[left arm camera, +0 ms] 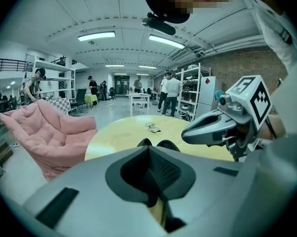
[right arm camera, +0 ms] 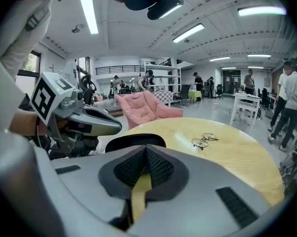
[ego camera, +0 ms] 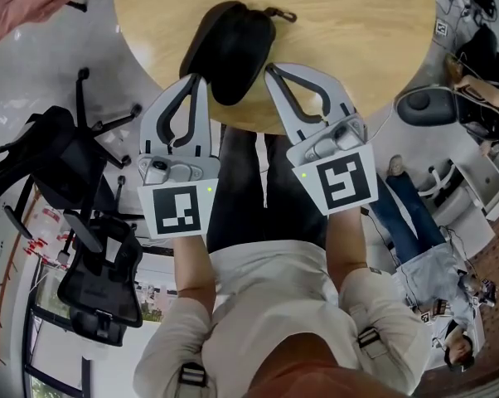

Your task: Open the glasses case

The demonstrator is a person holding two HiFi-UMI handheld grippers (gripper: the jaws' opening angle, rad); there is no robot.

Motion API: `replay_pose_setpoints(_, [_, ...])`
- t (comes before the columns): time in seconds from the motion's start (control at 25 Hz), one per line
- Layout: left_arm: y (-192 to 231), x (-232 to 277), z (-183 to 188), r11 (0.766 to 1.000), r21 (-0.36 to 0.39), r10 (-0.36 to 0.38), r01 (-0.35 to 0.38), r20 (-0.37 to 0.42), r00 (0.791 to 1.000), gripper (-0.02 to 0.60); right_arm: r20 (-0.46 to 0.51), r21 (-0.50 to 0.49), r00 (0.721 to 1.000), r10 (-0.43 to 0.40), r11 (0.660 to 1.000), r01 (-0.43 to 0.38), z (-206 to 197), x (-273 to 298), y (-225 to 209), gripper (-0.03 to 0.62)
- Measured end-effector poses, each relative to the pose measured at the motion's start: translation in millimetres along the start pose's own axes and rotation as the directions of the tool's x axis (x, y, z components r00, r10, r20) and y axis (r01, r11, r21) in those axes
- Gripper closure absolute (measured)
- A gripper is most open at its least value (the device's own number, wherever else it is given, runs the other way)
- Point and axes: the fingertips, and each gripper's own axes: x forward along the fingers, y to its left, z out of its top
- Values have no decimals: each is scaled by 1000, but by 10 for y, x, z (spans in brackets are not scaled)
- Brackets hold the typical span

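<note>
A black zip glasses case (ego camera: 231, 46) lies at the near edge of the round wooden table (ego camera: 357, 23), its pull tab toward the far side. It looks closed in the head view. My left gripper (ego camera: 196, 79) is shut, its tip against the case's near left side, with nothing between its jaws. My right gripper (ego camera: 269, 68) is shut as well, its tip just off the case's right side. In the left gripper view the case (left arm camera: 166, 144) peeks over the closed jaws of the left gripper (left arm camera: 148, 147). In the right gripper view the case (right arm camera: 135, 140) shows beyond the right gripper (right arm camera: 146, 148).
A pair of wire glasses (right arm camera: 204, 140) lies farther out on the table. A black office chair (ego camera: 92, 264) stands to my left and a pink beanbag (left arm camera: 45, 132) beyond it. A seated person (ego camera: 432, 255) is at my right. Shelves and several people stand far back.
</note>
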Motion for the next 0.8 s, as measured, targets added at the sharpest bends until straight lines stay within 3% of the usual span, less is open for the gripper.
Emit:
replay_pose_setpoints(0.32, [-6, -11, 5, 1000, 8, -3, 3, -3, 1000, 563, -56, -59, 998, 17, 998, -21, -51, -8, 30, 576])
replay_pose_setpoints(0.8, [-46, -24, 5, 1000, 28, -9, 9, -9, 1000, 563, -63, -61, 998, 14, 998, -18, -57, -50, 63, 576])
